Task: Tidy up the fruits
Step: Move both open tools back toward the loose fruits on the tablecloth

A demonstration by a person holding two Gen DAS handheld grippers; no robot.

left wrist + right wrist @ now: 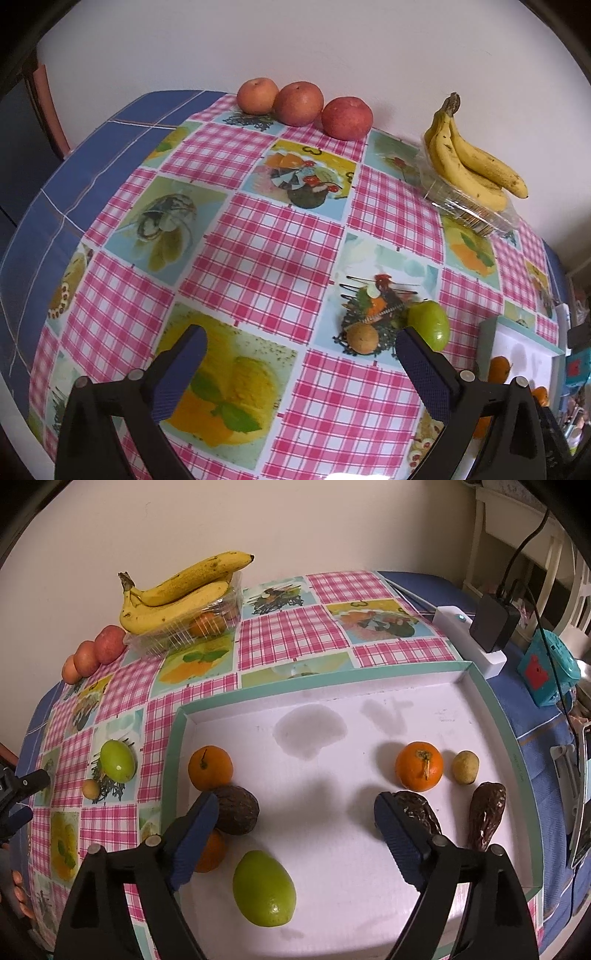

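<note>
Tablecloth apples [303,103] leftward; tray [491,701] fruits rightward

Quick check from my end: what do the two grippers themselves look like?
Both look alike. The left gripper and right gripper each have a glossy black plastic frame forking into two arms, silver pivot pins on the arms, and jaws faced with dark blue textured pads. No cables, markings or sleeves show on either.

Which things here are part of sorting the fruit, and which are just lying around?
Part of the job:
- white tray
- green fruit in the tray
- green fruit on the cloth
- small tan fruit
- oranges
- bananas
- apples

Just lying around:
- black charger
- white box
- teal toy
</note>
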